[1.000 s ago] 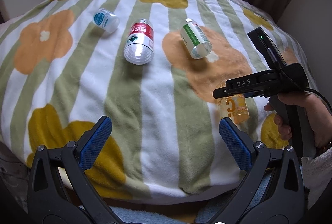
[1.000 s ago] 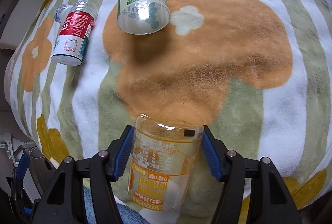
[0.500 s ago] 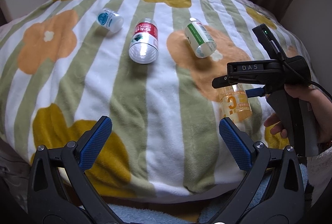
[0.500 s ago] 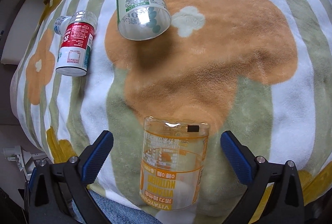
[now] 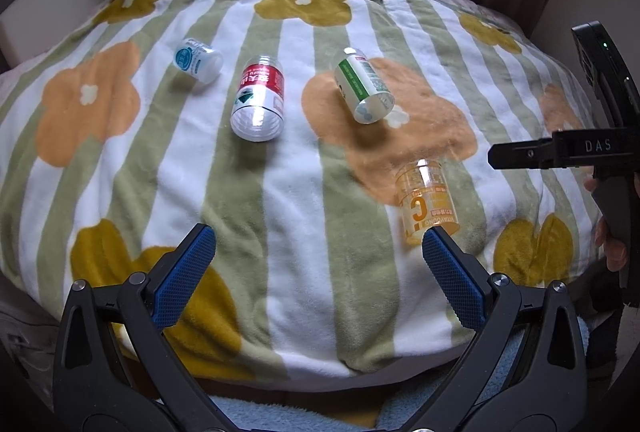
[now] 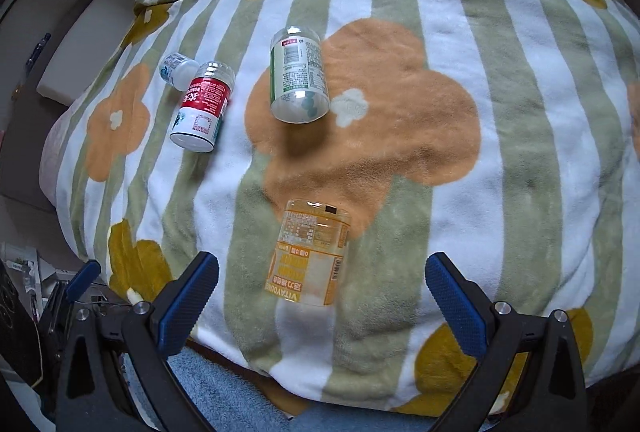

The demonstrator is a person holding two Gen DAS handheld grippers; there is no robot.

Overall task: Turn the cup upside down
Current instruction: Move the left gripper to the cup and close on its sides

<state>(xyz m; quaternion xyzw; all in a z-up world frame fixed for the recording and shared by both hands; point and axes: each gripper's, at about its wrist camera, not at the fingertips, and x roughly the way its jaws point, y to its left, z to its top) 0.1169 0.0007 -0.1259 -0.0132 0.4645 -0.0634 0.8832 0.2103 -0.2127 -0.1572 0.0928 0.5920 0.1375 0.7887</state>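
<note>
A clear orange-labelled cup (image 6: pixel 312 256) stands upside down on the flowered blanket, label text inverted; it also shows in the left wrist view (image 5: pixel 427 201). My right gripper (image 6: pixel 322 286) is open and empty, pulled back from the cup, which stands free between and beyond its blue pads. In the left wrist view the right gripper's black body (image 5: pixel 576 148) hangs at the right edge, apart from the cup. My left gripper (image 5: pixel 316 264) is open and empty near the blanket's front edge.
A green-labelled cup (image 6: pixel 299 77), a red-labelled cup (image 6: pixel 203 109) and a small blue-labelled one (image 6: pixel 176 69) sit upside down and tilted further back. The striped blanket (image 6: pixel 460 136) drapes a rounded surface with a front edge; a person in light blue sits behind.
My right gripper opened, let go of the orange cup and pulled back and up from it. The cup stays standing on the blanket. The left gripper drew back slightly.
</note>
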